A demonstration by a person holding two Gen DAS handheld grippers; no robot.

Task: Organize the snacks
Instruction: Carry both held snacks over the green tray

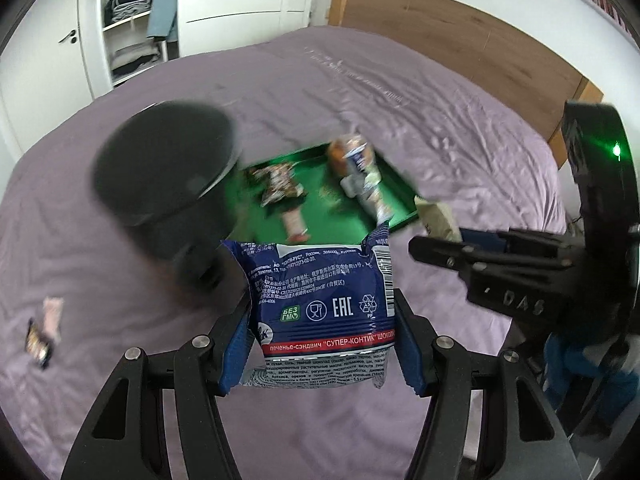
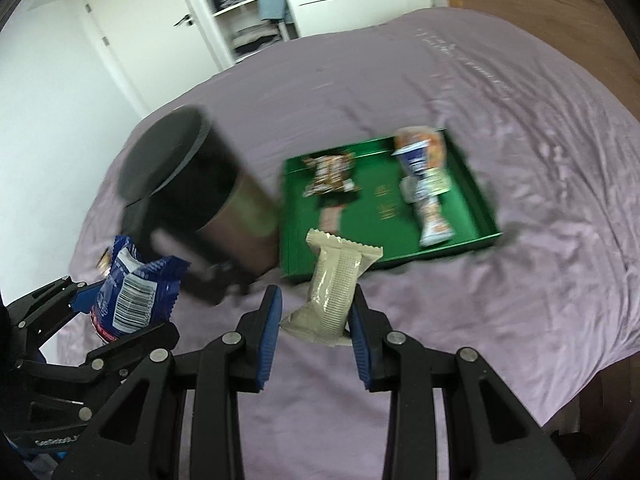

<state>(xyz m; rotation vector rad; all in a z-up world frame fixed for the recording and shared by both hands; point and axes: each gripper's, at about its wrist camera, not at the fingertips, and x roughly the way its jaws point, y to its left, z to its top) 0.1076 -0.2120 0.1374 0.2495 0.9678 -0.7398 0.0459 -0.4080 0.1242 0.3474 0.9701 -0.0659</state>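
My left gripper [image 1: 322,338] is shut on a blue cookie-sandwich packet [image 1: 320,300], held upright above the purple bedspread. The same packet [image 2: 132,292] shows at the left of the right wrist view. My right gripper [image 2: 316,320] is shut on a beige wrapped bar [image 2: 334,284], which reaches toward the green tray [image 2: 460,246]. In the left wrist view the right gripper [image 1: 440,246] comes in from the right with the beige bar [image 1: 436,220]. The green tray [image 1: 394,184] holds several snack packs, blurred by motion.
A tall dark cylindrical container [image 1: 168,168] [image 2: 192,188] lies tilted on the bed left of the tray. Two small wrapped snacks [image 1: 44,332] lie on the bedspread at far left. A wooden headboard [image 1: 460,40] and a white wardrobe [image 1: 132,20] stand behind the bed.
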